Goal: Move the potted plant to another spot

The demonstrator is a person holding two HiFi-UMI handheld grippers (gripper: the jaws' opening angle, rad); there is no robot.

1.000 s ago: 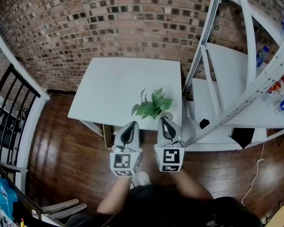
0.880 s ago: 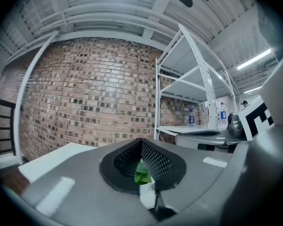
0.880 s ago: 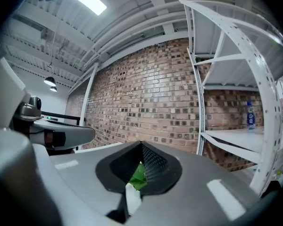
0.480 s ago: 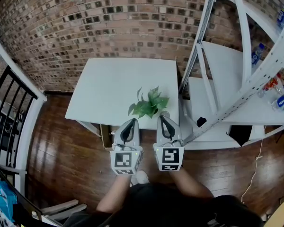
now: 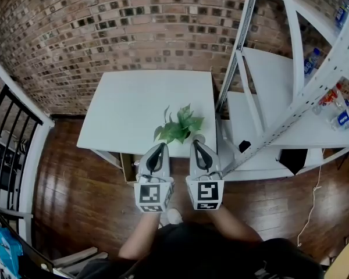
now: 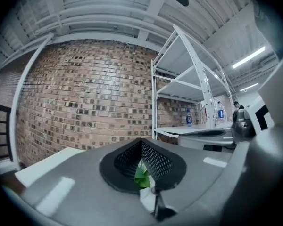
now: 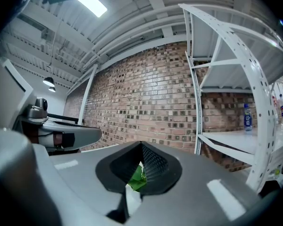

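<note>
The potted plant (image 5: 177,128), green leaves over a small pale pot (image 5: 196,138), stands near the front right corner of the white table (image 5: 128,103). My left gripper (image 5: 161,146) and right gripper (image 5: 196,143) hover side by side just before the table's front edge, tips pointing at the plant and short of it. Both sets of jaws are pressed together and hold nothing. A green leaf (image 6: 141,178) shows through the gap of the shut left gripper (image 6: 141,140). The same leaves (image 7: 137,179) show through the shut right gripper (image 7: 141,144).
A white metal shelving unit (image 5: 279,97) stands right of the table, with water bottles (image 5: 337,118) on its far shelves. A brick wall (image 5: 116,28) backs the table. A black railing (image 5: 11,132) runs along the left above a dark wooden floor (image 5: 75,190).
The head view has drifted slightly, so table and plant sit a little further left in the picture. Both grippers stay shut in the same spot before the plant.
</note>
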